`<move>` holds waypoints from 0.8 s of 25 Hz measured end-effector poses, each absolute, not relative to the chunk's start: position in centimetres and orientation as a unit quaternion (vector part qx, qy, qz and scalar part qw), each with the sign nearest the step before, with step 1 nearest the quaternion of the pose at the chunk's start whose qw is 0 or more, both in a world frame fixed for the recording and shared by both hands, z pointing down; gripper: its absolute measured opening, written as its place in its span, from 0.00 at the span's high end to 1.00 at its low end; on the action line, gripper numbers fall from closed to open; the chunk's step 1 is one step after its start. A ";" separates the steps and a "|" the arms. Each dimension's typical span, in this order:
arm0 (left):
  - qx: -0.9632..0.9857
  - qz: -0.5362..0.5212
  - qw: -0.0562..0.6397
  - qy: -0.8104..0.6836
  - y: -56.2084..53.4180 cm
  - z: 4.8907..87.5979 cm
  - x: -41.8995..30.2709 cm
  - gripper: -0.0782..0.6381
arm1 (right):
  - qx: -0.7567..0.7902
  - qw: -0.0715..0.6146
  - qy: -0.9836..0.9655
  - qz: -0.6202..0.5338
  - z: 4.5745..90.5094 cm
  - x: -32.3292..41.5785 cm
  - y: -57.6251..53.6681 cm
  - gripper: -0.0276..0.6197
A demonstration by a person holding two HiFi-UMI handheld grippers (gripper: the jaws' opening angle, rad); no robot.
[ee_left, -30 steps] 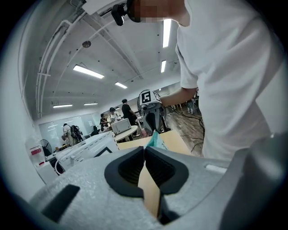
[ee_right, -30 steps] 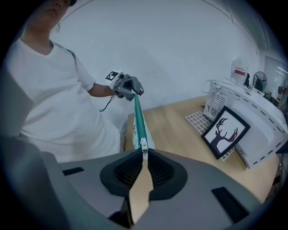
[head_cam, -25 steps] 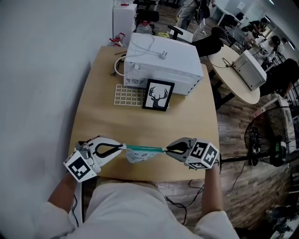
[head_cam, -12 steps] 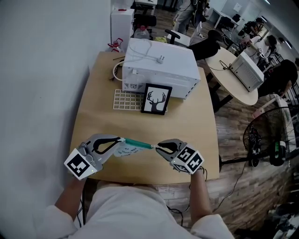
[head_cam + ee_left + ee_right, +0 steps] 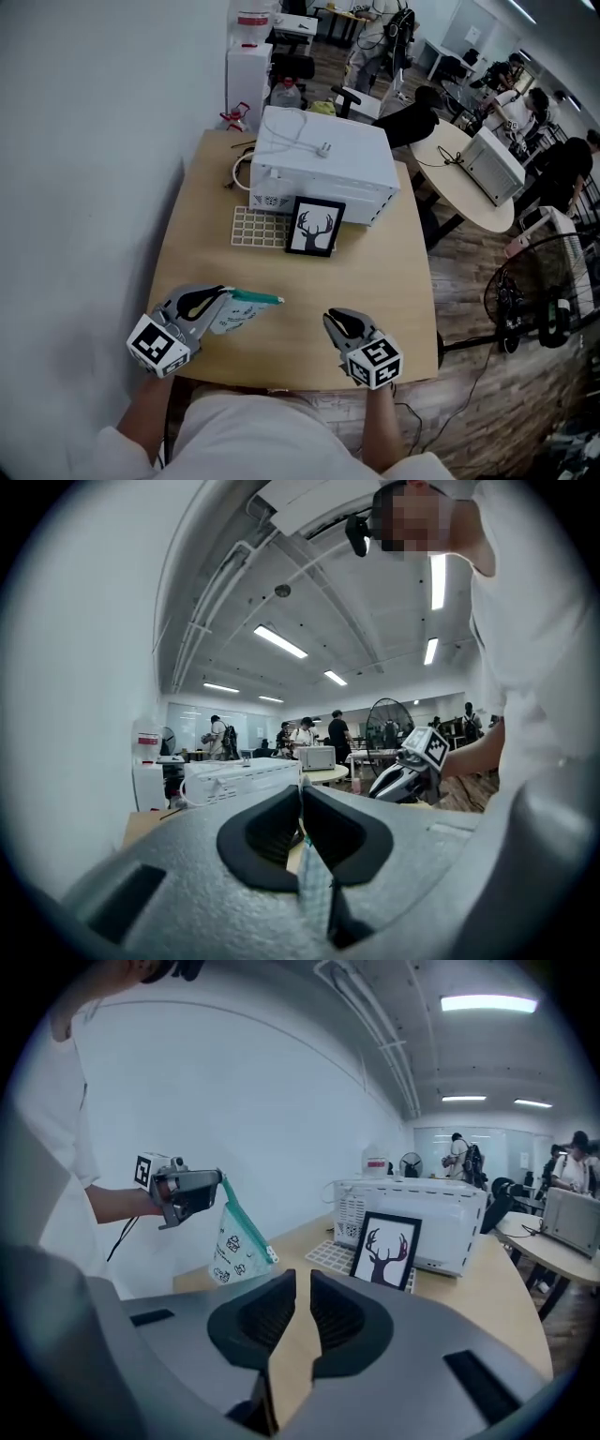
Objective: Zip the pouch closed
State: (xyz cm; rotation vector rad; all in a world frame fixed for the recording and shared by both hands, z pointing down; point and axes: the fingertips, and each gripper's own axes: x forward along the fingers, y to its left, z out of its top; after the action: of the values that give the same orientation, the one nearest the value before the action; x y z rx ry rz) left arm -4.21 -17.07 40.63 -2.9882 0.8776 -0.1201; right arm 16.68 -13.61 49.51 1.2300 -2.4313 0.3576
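Observation:
The pouch (image 5: 242,308), white with small prints and a teal zip strip along its top, hangs over the table's near left part. My left gripper (image 5: 223,295) is shut on the pouch's left end; in the left gripper view the pouch's edge (image 5: 314,892) is pinched between the pads. My right gripper (image 5: 336,322) is apart from the pouch, to its right near the table's front edge. In the right gripper view the right gripper (image 5: 302,1290) stands open by a narrow gap with nothing in it, and the pouch (image 5: 234,1241) dangles from the left gripper (image 5: 192,1192).
A white appliance (image 5: 323,159) with a cord on top stands at the back of the wooden table (image 5: 394,262). A framed deer picture (image 5: 316,226) leans against it, next to a white grid tray (image 5: 259,225). A wall runs along the left; a floor fan (image 5: 544,291) stands at the right.
My right gripper has let go of the pouch's right end and drawn back toward the table's front edge. My left gripper has kept its hold, and the pouch has swung left with it.

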 end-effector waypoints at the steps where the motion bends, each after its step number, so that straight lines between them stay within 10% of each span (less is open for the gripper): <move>1: -0.956 -0.037 0.007 0.291 -17.2 40.5 -4.6 0.86 | 0.453 0.184 -0.863 0.128 49.1 17.3 -13.4 0.89; 20: -0.922 0.030 -0.026 0.386 -20.4 37.8 -11.2 0.86 | 0.681 0.046 -0.725 0.096 40.7 27.9 -13.1 0.96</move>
State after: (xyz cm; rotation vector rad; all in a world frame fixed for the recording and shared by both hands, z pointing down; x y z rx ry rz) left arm -11.17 -20.37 37.79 -2.9433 1.2333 0.0949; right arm 27.90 -13.08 40.71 2.0789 -2.2118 0.2918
